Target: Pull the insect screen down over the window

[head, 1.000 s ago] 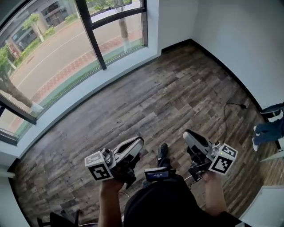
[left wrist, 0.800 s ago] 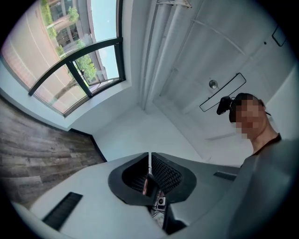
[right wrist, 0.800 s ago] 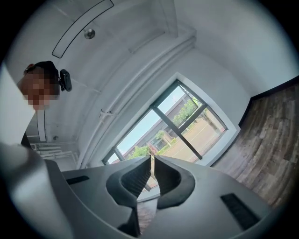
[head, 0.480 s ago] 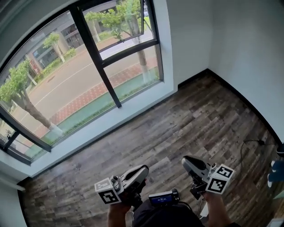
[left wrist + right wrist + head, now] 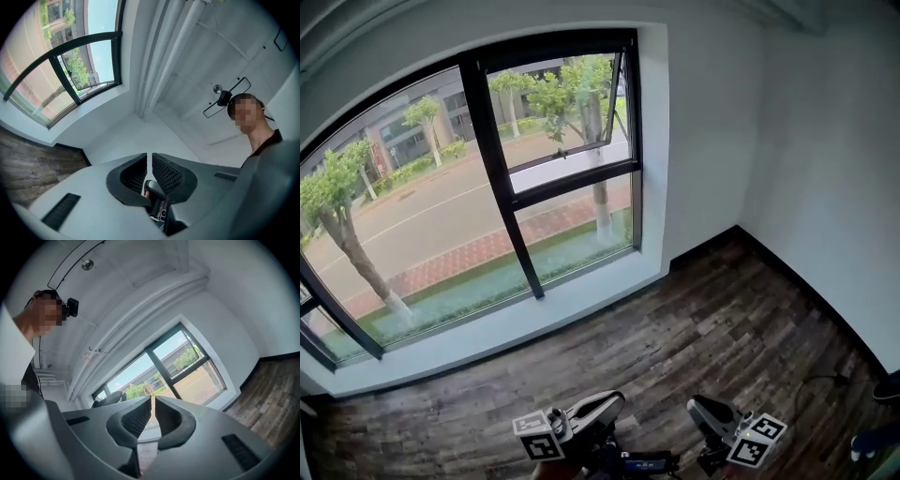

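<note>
A wide window (image 5: 487, 187) with dark frames fills the far wall in the head view. Its upper right sash (image 5: 572, 112) stands tilted open. I cannot make out an insect screen on it. Both grippers sit low at the picture's bottom edge, well short of the window. My left gripper (image 5: 617, 399) is shut and holds nothing; its own view shows the jaws (image 5: 150, 161) together, with the window (image 5: 70, 70) off to the left. My right gripper (image 5: 694, 406) is also shut and empty, and its view (image 5: 153, 401) looks towards the window (image 5: 187, 366).
Dark wood floor (image 5: 694, 319) runs between me and the white sill (image 5: 534, 314). A white wall (image 5: 825, 169) closes the right side. A cable (image 5: 825, 380) and someone's shoes (image 5: 886, 389) lie at the right edge.
The head view has swung up from the floor to the window, which now fills the picture. Both grippers have slid towards the bottom edge and stayed shut.
</note>
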